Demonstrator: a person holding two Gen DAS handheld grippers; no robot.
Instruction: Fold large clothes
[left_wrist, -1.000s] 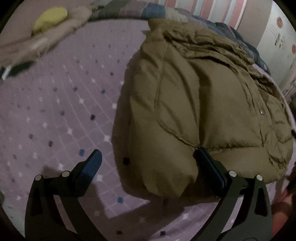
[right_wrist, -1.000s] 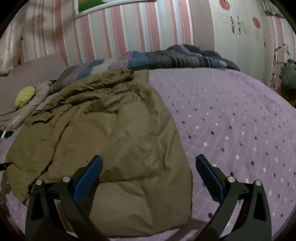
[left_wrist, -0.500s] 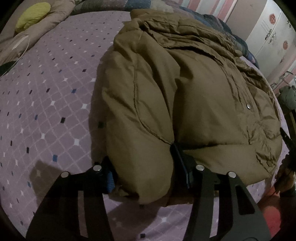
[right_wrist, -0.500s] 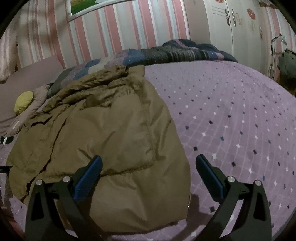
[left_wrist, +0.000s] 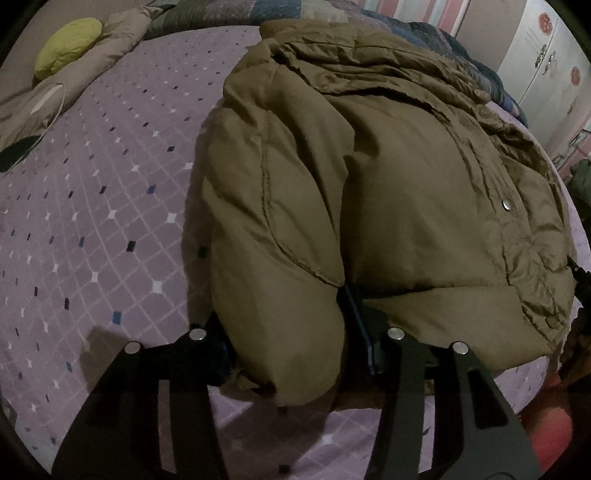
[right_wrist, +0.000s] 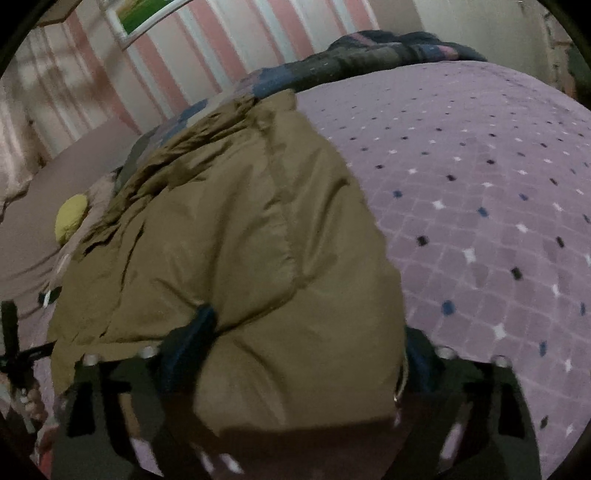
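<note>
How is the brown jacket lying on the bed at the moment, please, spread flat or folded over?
Folded: the brown jacket is a thick bundle, side panels doubled inward.

Puffy matt cloth jacket, woven bedspread

Ahead of both claws we find the padded olive jacket filling the way. Left of the left claw, open purple bedspread; far beyond, yellow cushion. Right of the right claw, open bedspread; folded quilt behind.

purple bed w/ olive jacket, yellow cushion on it.
</note>
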